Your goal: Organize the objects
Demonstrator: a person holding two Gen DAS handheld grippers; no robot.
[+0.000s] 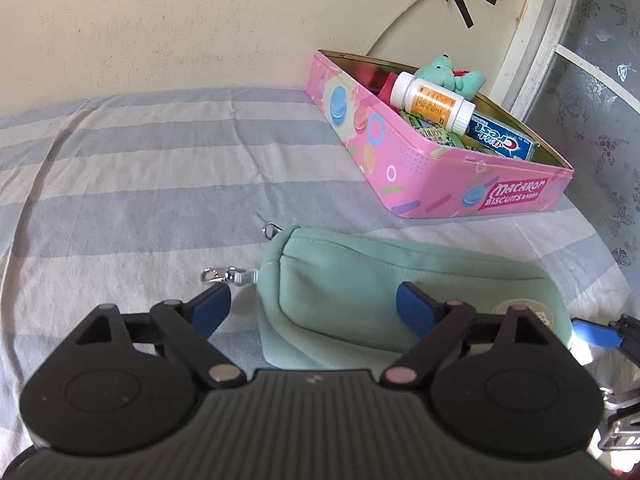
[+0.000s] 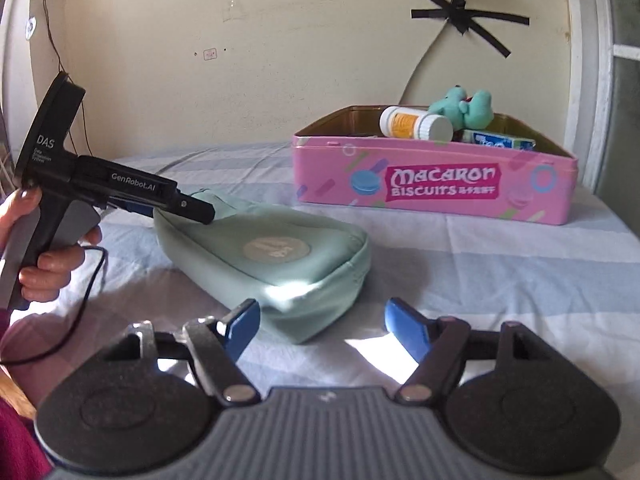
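Note:
A mint-green zip pouch (image 1: 344, 292) (image 2: 272, 256) lies flat on the striped bed sheet. My left gripper (image 1: 312, 308) stands open over the pouch's clasp end, one pad beside the metal clasp (image 1: 218, 275) and the other above the fabric. In the right wrist view the left gripper (image 2: 204, 214) rests at the pouch's far end. My right gripper (image 2: 324, 330) is open at the near end, and its pads do not press the fabric. A blue fingertip (image 1: 592, 332) of the right one shows at the pouch's right end. Behind stands an open pink biscuit tin (image 1: 400, 168) (image 2: 436, 192).
The tin holds a white pill bottle (image 1: 432, 98) (image 2: 416, 122), a teal plush toy (image 1: 444, 72) (image 2: 464, 106), a toothpaste box (image 1: 500, 140) and green packets. A hand (image 2: 40, 264) grips the left tool. The wall is behind the bed and a window frame (image 1: 536, 52) at right.

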